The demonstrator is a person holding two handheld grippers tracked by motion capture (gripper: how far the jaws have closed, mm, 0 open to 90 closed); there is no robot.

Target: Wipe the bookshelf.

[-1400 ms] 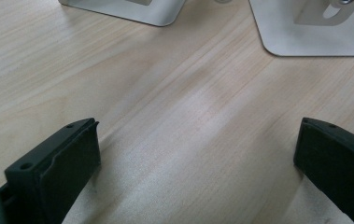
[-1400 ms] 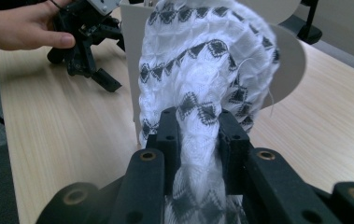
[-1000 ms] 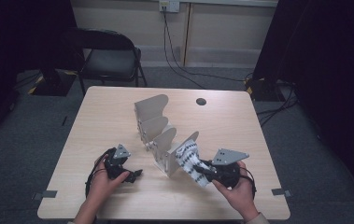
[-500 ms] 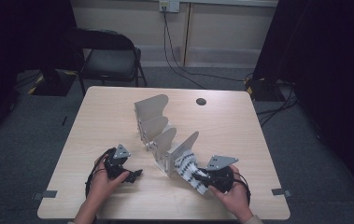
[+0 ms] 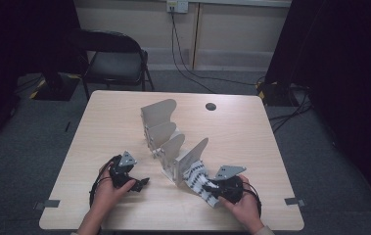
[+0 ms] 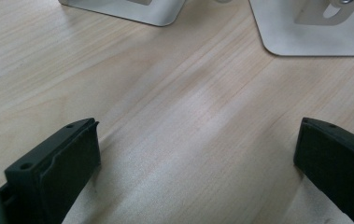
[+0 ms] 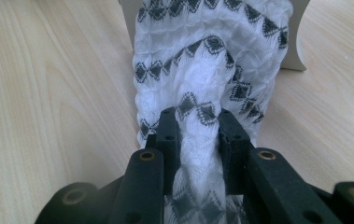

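Note:
A rack of several pale foot-shaped forms (image 5: 161, 129) stands mid-table. A white sock with black diamond bands (image 5: 198, 180) is stretched over the nearest form (image 5: 193, 154) and trails toward the front right. My right gripper (image 5: 217, 188) is low at the table and shut on the sock's bunched end. In the right gripper view the sock (image 7: 212, 56) is pinched between the black jaws of that gripper (image 7: 198, 126), and the form's edge (image 7: 300, 46) shows behind. My left gripper (image 5: 141, 183) rests front left, open and holding nothing. In its own view that gripper (image 6: 198, 144) spans bare wood.
The wooden table (image 5: 100, 127) has a round cable hole (image 5: 211, 106) at the back. Flat form bases (image 6: 305, 32) lie just beyond the left jaws. A black chair (image 5: 114, 61) stands behind the table, and cables run across the floor.
My right hand has sunk toward the table with the sock still in its jaws, drawing the sock's end down and forward. The left hand has stayed put.

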